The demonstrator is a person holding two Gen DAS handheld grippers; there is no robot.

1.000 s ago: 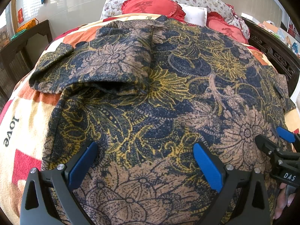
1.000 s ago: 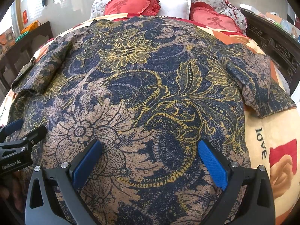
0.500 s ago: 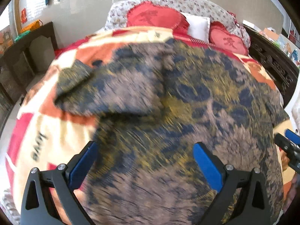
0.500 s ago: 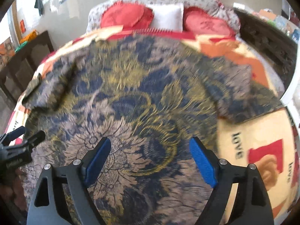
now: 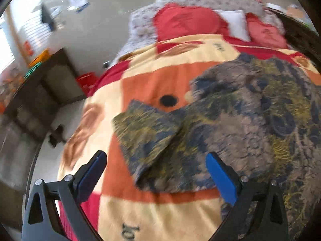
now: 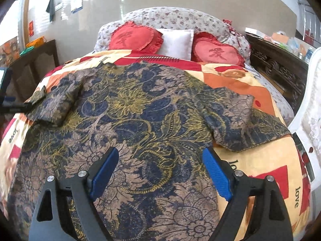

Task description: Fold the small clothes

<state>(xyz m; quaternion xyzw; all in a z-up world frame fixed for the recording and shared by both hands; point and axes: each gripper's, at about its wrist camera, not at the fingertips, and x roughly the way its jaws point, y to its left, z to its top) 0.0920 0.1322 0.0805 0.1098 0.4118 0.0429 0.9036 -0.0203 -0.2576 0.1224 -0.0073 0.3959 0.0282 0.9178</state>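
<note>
On the bed, the patterned shirt [image 6: 140, 120] lies spread flat over the blanket [image 6: 260, 160]. The left gripper [image 5: 155, 172] hovers with jaws spread, empty, facing the left sleeve [image 5: 148, 136] at 12 o'clock. The right gripper [image 6: 160, 168] hovers above the shirt body, jaws also spread and empty. Recommended: pinch the sleeve at its outer edge, lift only slightly, and fold it toward 3 o'clock across the body, keeping the crease straight.
</note>
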